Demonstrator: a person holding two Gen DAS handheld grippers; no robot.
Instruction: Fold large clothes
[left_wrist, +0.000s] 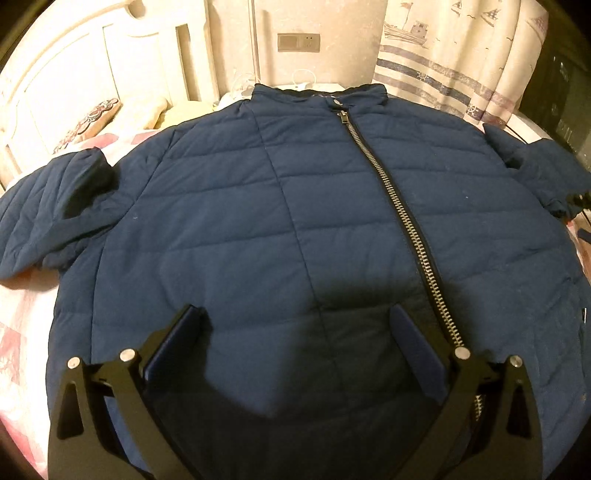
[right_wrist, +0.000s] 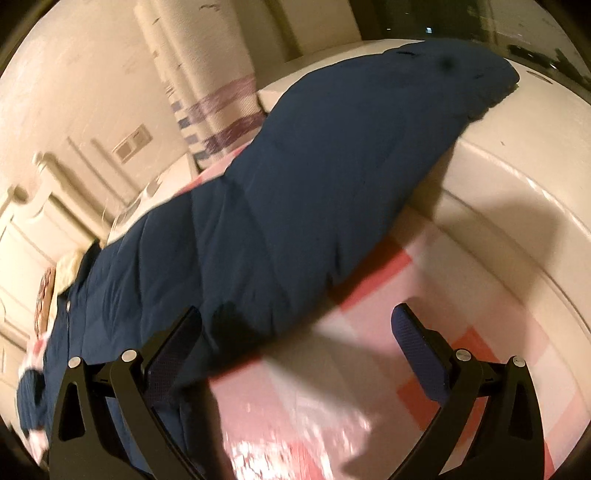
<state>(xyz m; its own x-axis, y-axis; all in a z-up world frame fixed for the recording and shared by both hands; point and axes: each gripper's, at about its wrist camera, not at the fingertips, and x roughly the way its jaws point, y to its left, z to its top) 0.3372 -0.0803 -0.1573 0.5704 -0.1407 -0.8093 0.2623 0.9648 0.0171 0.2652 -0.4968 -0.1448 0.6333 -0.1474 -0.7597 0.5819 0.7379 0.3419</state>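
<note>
Left gripper (left_wrist: 297, 325) spread wide, nothing in it, hovering over the lower front of the navy jacket (left_wrist: 258, 206), just left of the zip (left_wrist: 399, 206). Jacket lies flat, zipped up, collar toward the headboard (left_wrist: 92, 74), across the pink checked bedspread (left_wrist: 22, 332). Right gripper (right_wrist: 295, 325) also wide & empty, at the bed's edge by one sleeve (right_wrist: 351, 155); view blurred

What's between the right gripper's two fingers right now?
Right wrist view: the right gripper stands open over bare pink checked bedding; the jacket sleeve edges in by one finger.
</note>
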